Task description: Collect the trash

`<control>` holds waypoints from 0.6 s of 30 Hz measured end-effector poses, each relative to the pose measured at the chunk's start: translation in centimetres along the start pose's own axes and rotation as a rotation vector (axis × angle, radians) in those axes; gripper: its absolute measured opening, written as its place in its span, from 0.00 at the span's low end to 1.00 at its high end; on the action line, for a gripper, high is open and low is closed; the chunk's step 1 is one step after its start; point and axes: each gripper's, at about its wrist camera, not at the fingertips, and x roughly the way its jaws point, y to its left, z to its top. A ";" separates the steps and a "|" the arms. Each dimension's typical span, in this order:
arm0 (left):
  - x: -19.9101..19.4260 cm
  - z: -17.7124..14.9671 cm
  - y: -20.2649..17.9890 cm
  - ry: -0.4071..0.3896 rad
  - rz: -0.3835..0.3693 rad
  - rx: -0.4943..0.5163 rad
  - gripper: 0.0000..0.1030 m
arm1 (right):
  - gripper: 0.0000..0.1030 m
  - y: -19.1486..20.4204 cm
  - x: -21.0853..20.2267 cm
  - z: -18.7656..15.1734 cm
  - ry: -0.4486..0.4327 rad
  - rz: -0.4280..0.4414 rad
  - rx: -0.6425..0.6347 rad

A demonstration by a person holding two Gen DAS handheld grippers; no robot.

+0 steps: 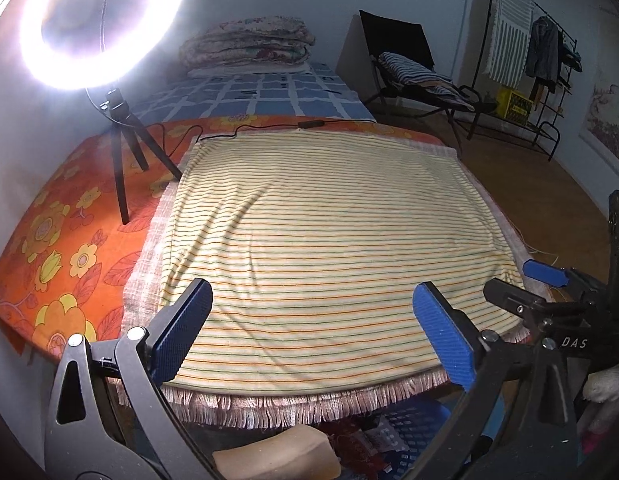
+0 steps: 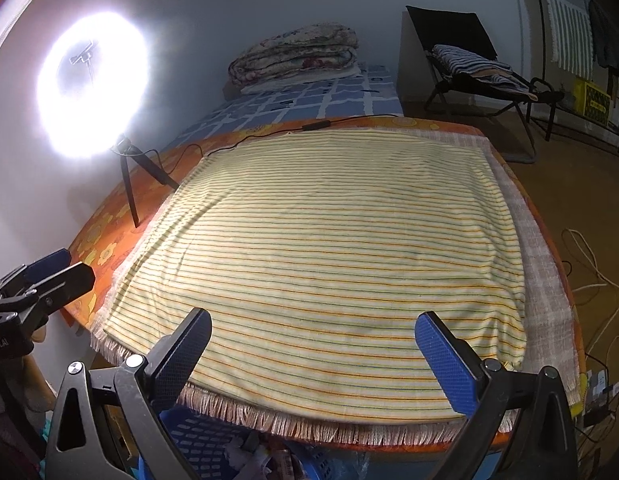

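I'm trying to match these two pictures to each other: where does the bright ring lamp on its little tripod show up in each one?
Left wrist view: the ring lamp fills the top left corner, its tripod standing on the orange flowered cloth.
Right wrist view: the ring lamp sits at upper left, smaller and lower in the picture.
Shared landmark: the striped yellow cloth spread in the middle of both pictures, just right of the tripod.

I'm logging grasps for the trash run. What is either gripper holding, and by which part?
Nothing. The left gripper and right gripper both stand open above the striped cloth, with no item between their fingers.
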 end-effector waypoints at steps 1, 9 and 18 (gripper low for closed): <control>0.0 0.0 0.0 0.000 0.002 0.001 0.99 | 1.00 -0.1 0.0 0.0 -0.001 0.001 0.004; 0.0 -0.2 -0.2 0.005 0.002 0.006 0.99 | 1.00 -0.3 -0.2 0.0 -0.008 0.001 0.005; 0.0 -0.2 -0.2 0.005 0.001 0.006 0.99 | 1.00 -0.3 -0.3 0.0 -0.009 -0.001 0.004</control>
